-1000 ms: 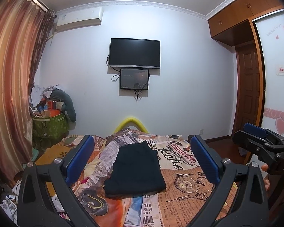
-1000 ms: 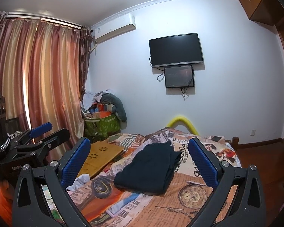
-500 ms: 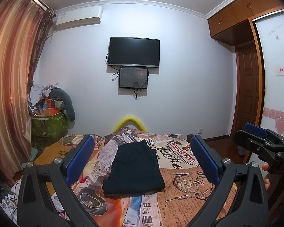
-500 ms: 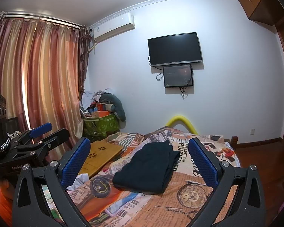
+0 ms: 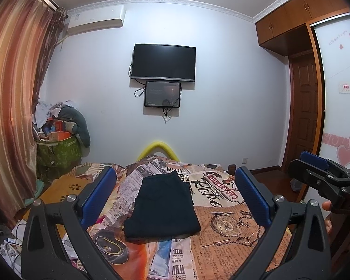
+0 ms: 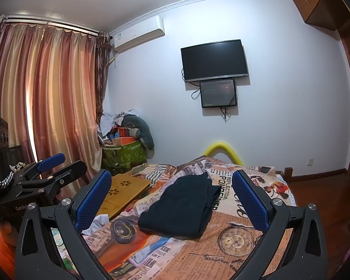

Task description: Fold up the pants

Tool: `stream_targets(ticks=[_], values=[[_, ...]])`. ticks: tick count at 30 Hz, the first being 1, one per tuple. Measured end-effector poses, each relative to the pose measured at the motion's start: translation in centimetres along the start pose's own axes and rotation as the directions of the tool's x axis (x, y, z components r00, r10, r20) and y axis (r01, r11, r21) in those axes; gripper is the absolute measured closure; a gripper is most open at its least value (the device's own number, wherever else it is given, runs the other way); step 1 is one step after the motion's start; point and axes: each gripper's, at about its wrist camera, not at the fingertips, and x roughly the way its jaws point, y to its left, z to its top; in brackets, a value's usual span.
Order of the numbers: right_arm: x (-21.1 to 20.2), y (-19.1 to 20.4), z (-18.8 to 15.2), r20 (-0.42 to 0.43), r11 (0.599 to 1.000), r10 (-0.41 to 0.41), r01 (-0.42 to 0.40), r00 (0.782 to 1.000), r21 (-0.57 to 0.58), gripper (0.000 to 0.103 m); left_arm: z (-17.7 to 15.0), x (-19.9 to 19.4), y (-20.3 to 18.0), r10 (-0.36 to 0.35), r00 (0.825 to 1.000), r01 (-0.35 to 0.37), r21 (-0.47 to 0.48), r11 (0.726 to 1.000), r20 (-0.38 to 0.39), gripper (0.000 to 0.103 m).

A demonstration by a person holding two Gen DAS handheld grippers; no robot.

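At the far left of the left wrist view, the striped curtain [image 5: 9, 107] runs out of frame, and the heap on the green bag [image 5: 58, 151] in the corner is too jumbled to sort into items. A yellow-brown lap tray [image 6: 123, 191] lies on the left side of the bed; the right claw's left finger covers its near corner.

The pants [image 5: 162, 207] lie folded into a dark rectangle near the middle of the bed [image 5: 226, 240], flat on the printed cover, touched by neither claw. Their fabric is so dark that the fold lines barely show; in the right wrist view the pants [image 6: 182, 205] appear to be stacked in layers at the right edge.

The left claw [image 5: 175, 198] is spread wide and holds nothing, with the pants showing in the gap between its blue pads. The right claw [image 6: 172, 200] is likewise wide apart and empty. Both hang above the near end of the bed, well clear of the cloth.

Readable print on the cover includes "REFLECTIONS" and "POWER", partly hidden by the pants, and "CASA", seen upside down. The other claw's body reads "GenRo", cut off, at the left of the right wrist view and "DAS", cut off, at the right of the left wrist view.

Bare cover lies around the pants on all sides, widest on the right, up to the bed's edge and the wooden floor [image 6: 315, 182].
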Motion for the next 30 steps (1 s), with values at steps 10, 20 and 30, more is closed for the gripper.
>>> stream_targets(ticks=[10, 20, 30], values=[[-0.07, -0.15, -0.08, -0.001, 1.000, 0.000, 0.000, 1.000, 0.005, 0.000, -0.27, 0.16, 0.22, -0.015, 1.000, 0.015, -0.002, 1.000, -0.019, 0.000], [0.03, -0.20, -0.18, -0.007, 1.000, 0.000, 0.000, 1.000, 0.006, 0.000, -0.45, 0.22, 0.07, -0.028, 0.999, 0.028, 0.004, 1.000, -0.024, 0.000], [0.08, -0.24, -0.19, -0.008, 1.000, 0.001, -0.001, 1.000, 0.009, 0.000, -0.49, 0.39, 0.10, -0.031, 0.999, 0.031, -0.002, 1.000, -0.028, 0.000]])
